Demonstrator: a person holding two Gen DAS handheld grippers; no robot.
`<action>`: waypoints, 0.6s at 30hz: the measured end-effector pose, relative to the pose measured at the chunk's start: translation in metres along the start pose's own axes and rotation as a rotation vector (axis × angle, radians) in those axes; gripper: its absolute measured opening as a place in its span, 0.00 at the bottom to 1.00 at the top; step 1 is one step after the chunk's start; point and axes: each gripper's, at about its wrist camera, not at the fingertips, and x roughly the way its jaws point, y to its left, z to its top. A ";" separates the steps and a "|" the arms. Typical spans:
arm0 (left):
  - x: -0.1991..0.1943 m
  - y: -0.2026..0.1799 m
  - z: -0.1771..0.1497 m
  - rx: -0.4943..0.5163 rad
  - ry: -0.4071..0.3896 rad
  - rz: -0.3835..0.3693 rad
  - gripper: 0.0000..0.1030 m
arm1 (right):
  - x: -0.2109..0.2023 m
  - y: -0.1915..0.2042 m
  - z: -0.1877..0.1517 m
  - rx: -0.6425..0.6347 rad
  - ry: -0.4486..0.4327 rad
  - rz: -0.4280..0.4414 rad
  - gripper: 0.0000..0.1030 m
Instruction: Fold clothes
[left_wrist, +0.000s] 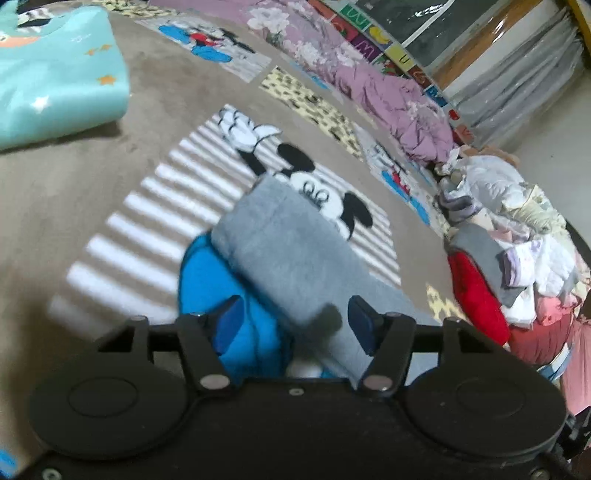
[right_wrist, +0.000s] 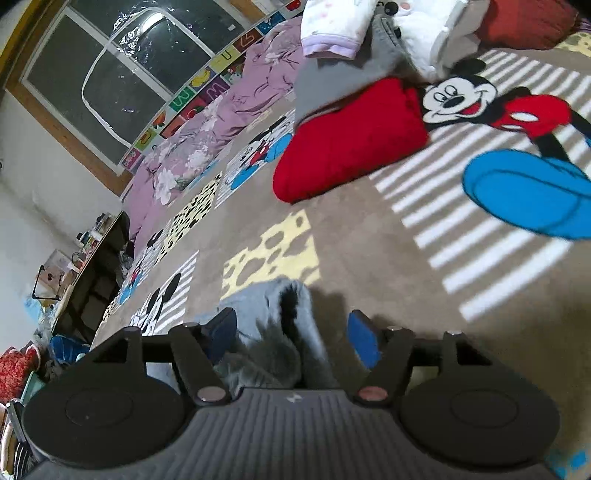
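The left claw (left_wrist: 293, 319) stands released, its blue pads apart on either side of the folded grey garment (left_wrist: 284, 251), which lies flat on the cartoon-print carpet (left_wrist: 92, 192) with its near edge running between the pads. The right claw (right_wrist: 291, 338) is released too, with a fuzzy bunched end of the same grey cloth (right_wrist: 284, 332) lying between its pads; I cannot tell whether either pad brushes the fabric.

The risk, as I judge it, sits right there. Both claws are low and close, and a pad pulling back could snag the fleecy edge and drag the fold open. The bunched end under the right claw looks loose, so it may spring up or unroll by itself.

Further out, the pile of unfolded clothes (left_wrist: 517, 236) and the red garment (right_wrist: 351, 140) lie near. A careless reach could mix them with the finished piece. The folded turquoise garment (left_wrist: 55, 74) sits well apart, safe.
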 end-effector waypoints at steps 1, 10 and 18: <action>-0.004 0.000 -0.005 -0.005 0.005 -0.003 0.61 | -0.003 0.000 -0.001 0.004 -0.007 0.005 0.66; -0.042 0.011 -0.038 -0.150 0.008 -0.044 0.65 | -0.019 0.021 0.011 0.050 -0.067 0.096 0.67; -0.061 -0.001 -0.073 -0.145 0.023 -0.011 0.67 | -0.013 0.039 0.011 -0.006 -0.027 0.003 0.79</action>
